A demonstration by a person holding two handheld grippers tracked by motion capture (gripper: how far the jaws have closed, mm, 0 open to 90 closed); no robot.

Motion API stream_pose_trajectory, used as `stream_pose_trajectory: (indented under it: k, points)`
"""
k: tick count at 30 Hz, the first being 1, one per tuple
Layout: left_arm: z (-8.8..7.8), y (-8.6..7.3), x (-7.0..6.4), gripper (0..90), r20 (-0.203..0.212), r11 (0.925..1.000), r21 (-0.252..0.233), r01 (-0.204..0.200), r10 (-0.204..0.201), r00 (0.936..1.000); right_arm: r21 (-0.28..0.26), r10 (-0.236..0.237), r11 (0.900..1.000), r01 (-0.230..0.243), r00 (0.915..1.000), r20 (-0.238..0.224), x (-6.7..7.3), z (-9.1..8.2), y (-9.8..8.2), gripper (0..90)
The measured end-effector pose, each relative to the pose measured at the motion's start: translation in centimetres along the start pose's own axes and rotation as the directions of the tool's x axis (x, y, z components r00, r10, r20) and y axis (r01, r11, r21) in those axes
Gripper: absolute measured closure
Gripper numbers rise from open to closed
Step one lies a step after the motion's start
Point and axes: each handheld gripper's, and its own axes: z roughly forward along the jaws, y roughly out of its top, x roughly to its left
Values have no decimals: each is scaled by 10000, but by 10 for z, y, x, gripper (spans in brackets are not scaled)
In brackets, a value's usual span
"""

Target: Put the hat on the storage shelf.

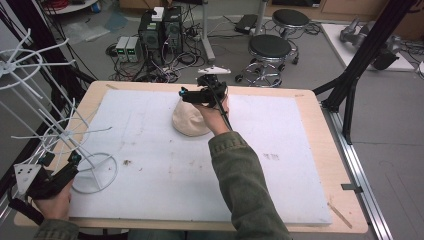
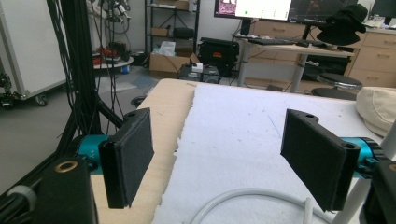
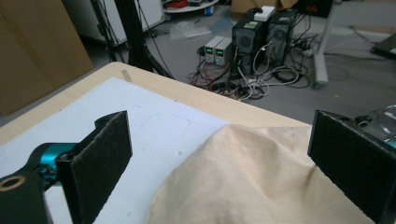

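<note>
High view: right gripper (image 1: 192,95) hovers over the beige soft fabric cap (image 1: 189,121) mid-desk on the white foam mat (image 1: 280,165); left gripper (image 1: 60,167) sits far off by the white wire rack (image 1: 95,172).
Left gripper view: fingers (image 2: 128,156) wide apart, holding nothing.
Right gripper view: fingers (image 3: 100,158) wide apart, cap just below and between them, nothing gripped. Cluttered lab floor behind.

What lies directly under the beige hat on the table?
The beige hat rests on the white mat covering the table. Anything beneath its crown is hidden by the fabric.
</note>
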Motion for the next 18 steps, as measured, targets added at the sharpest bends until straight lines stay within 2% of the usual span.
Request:
stream_pose_trajectory:
  k: [6,10,14,18]
  points:
    - [0,0,1,253,-35,10000,-41,90,-91,10000,285,502,9984,-492,9982,-341,1,24,5,53]
    - [1,0,0,253,-15,9999,-41,125,-125,9999,445,810,9958,-795,9961,-344,1,39,5,53]
    - [1,0,1,253,-7,9999,-24,141,-141,9999,684,802,9946,-782,9964,-276,2,53,4,54]
    - [1,0,1,253,12,9999,14,121,-121,9999,929,1092,9900,-1059,9935,-312,2,64,-2,53]
